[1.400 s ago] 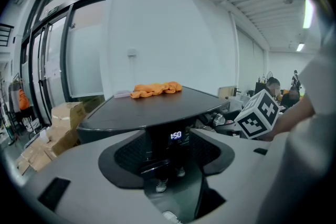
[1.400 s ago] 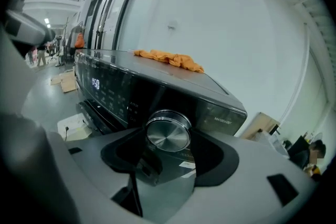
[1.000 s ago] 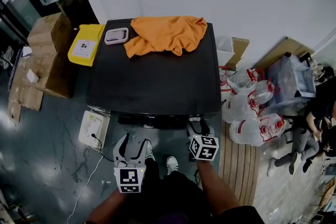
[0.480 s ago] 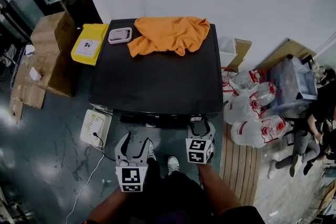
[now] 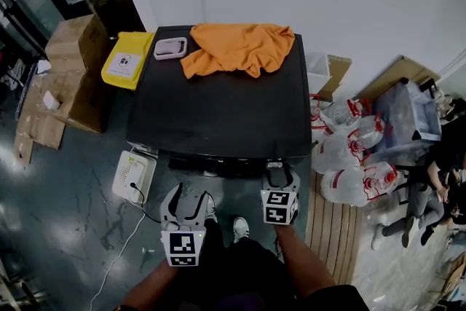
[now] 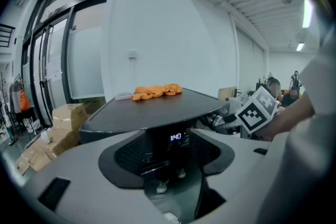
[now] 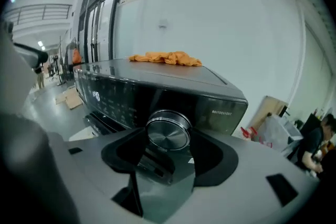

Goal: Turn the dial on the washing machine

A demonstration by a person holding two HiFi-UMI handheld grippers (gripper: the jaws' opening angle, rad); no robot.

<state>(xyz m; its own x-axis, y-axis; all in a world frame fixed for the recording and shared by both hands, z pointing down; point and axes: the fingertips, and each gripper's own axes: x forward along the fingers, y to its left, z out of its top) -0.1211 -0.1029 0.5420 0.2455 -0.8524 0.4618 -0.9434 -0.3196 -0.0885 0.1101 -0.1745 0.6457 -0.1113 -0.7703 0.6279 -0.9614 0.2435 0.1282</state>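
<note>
Although placed with right gripper spread open either side of the dial at the right of the washing machine front, not yet clamped, so whole turn judged undone; left gripper gaping, empty, alongside.

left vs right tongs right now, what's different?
Left tongs are held back from the washing machine, with only its lit display seen through their gap. Right tongs are up at the front panel, the dial at their tips. Left tongs sit nearer the person than right tongs. Shared: jaws apart on both, neither gripping anything.
</note>
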